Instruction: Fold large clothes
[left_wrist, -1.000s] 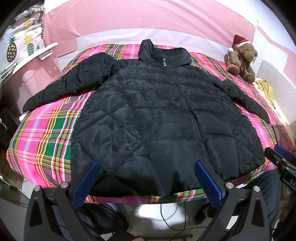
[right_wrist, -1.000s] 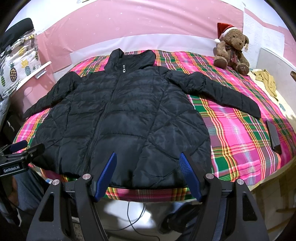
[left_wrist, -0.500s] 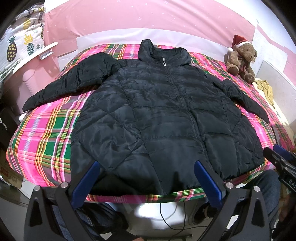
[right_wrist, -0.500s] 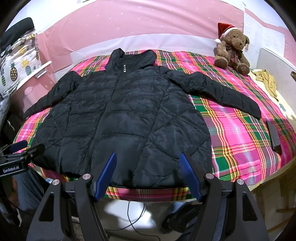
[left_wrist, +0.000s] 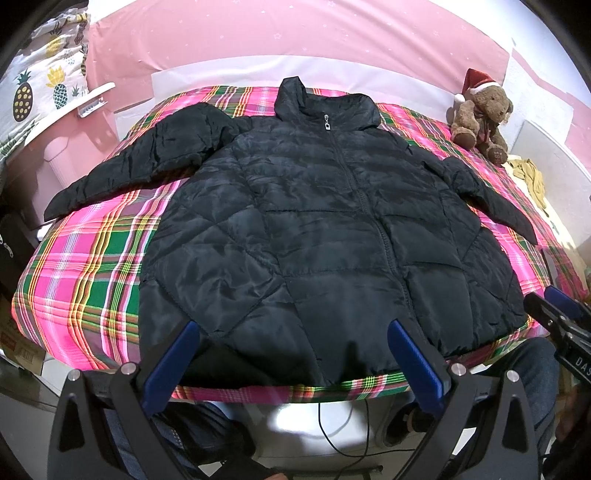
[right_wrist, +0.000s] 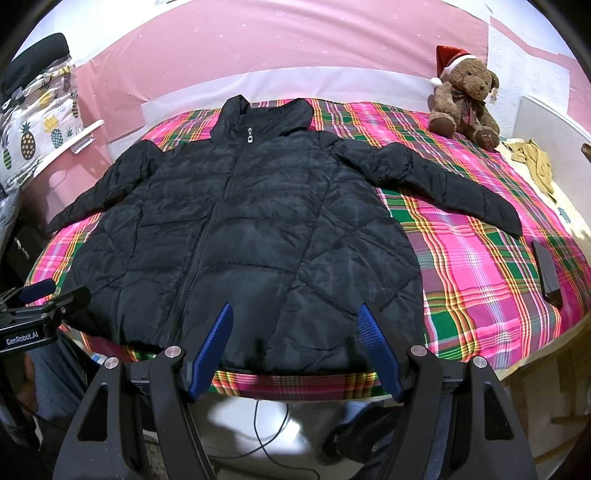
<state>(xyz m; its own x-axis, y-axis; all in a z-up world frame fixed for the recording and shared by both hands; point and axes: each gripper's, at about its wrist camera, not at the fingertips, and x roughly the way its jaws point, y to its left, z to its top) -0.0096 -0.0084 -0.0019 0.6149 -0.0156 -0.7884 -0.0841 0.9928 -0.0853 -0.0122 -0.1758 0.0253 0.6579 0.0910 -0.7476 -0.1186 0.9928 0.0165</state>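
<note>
Left wrist cam: black jacket (left_wrist: 314, 236) is laid flat, front up and zipped, on the plaid bed (left_wrist: 85, 280), both sleeves out to the sides, hem right at the near edge. Left tool (left_wrist: 291, 365) hangs just off that edge with its blue fingers (left_wrist: 173, 365) spread wide, holding nothing. Teddy (left_wrist: 480, 118) sits in the far right corner.

Right wrist cam: same jacket (right_wrist: 240, 236), collar at the far end. Right tool (right_wrist: 295, 354) is spread too, empty, just short of the hem. A phone (right_wrist: 548, 273) lies on the bed to the right, well apart from the sleeve.
</note>
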